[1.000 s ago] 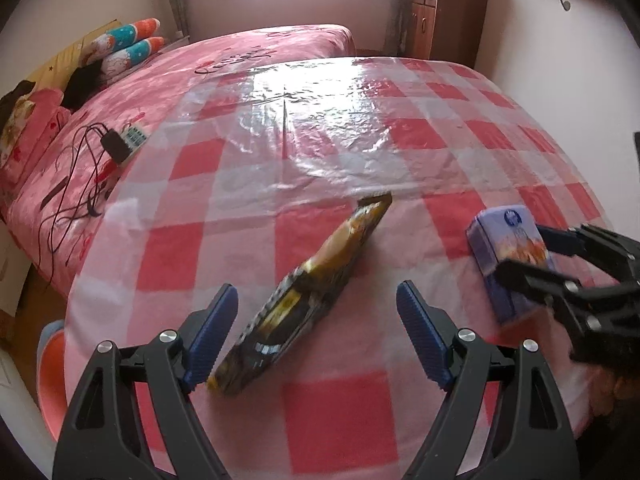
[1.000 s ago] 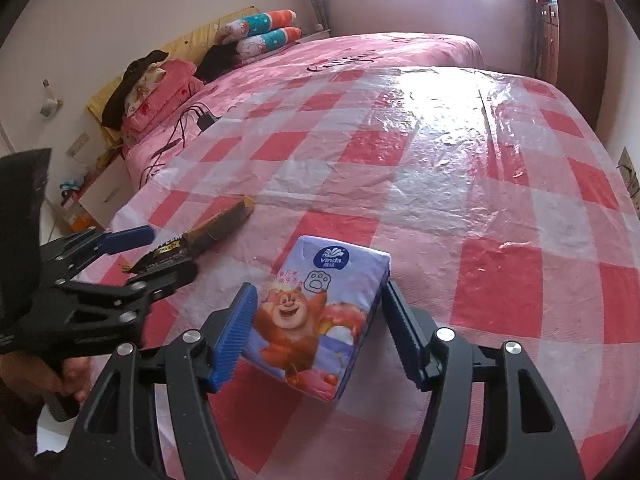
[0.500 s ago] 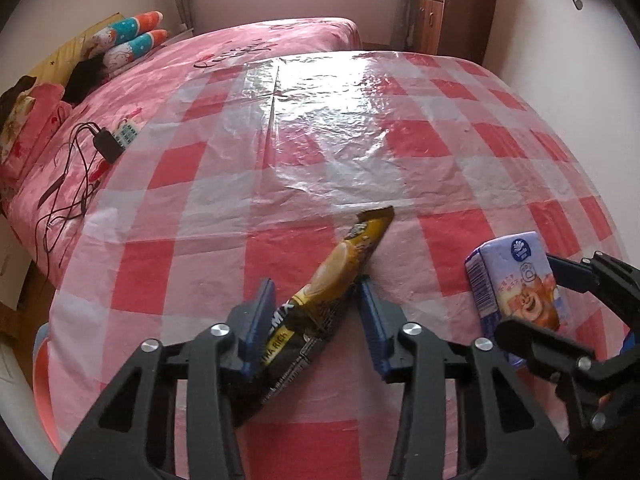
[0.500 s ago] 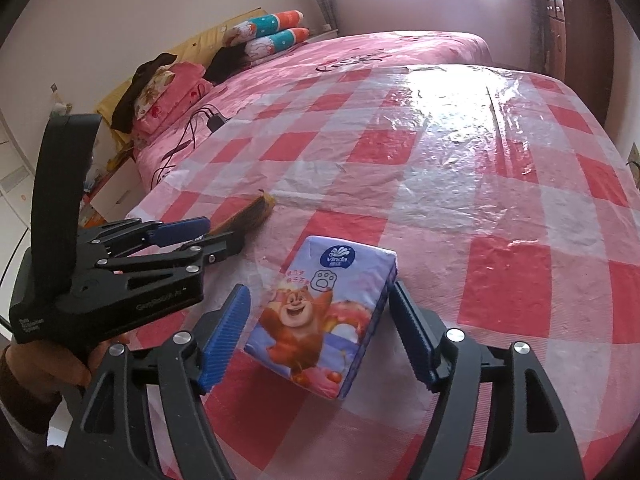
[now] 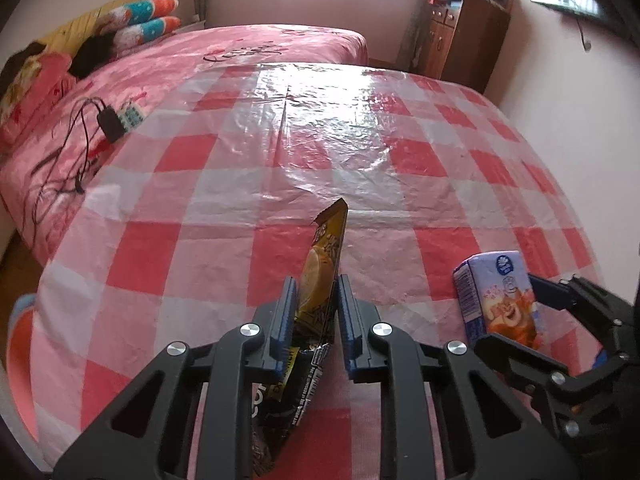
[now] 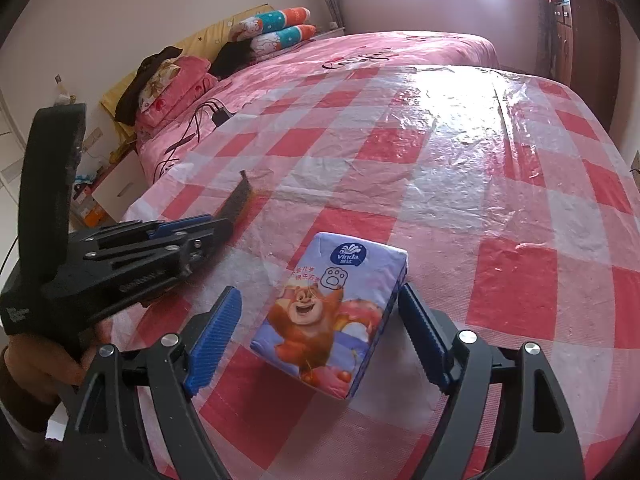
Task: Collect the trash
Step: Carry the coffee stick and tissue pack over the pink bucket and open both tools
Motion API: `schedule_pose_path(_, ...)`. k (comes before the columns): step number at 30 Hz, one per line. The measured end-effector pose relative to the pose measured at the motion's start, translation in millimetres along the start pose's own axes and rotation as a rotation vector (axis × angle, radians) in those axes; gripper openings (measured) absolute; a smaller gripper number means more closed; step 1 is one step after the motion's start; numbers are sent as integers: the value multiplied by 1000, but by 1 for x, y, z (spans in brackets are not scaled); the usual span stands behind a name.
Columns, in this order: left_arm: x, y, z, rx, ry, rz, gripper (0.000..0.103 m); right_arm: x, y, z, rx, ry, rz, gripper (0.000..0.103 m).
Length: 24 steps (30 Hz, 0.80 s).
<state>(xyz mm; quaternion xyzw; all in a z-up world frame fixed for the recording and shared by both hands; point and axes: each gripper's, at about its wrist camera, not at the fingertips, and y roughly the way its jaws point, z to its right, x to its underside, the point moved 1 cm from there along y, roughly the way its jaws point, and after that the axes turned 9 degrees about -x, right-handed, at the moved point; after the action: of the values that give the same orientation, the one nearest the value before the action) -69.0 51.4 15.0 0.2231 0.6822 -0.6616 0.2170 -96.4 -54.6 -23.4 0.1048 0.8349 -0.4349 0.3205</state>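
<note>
Bedroom scene, largest feature first. The counter (image 5: 400,184), draped in a glossy red-and-white checked plastic cloth, fills the centre of both views; a pink-covered bed (image 5: 224,52) lies beyond it toward the upper left, and a dark wooden cabinet (image 5: 464,40) stands at upper right. No bin, bag or other container for the trash shows in either view.

Lower centre of the right wrist view: a rectangular lavender tissue pack printed with a cartoon bear (image 6: 332,312) lies flat on the counter. The right gripper (image 6: 320,336) straddles it with its blue-padded jaws spread wide, one pad near each long side and neither visibly pressing, apparently lined up for a sideways squeeze.

Lower centre of the left wrist view: the left gripper (image 5: 316,320) has narrowed its jaws onto a long yellow-and-black foil snack wrapper (image 5: 324,264), pinching it on edge near its middle so the far tip points up the frame, probably ready for carrying.
</note>
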Motion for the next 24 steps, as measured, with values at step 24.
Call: schedule_pose_path(24,17,-29,-52,164,-121,34,22,3,19,-19,188,-105,-41,67)
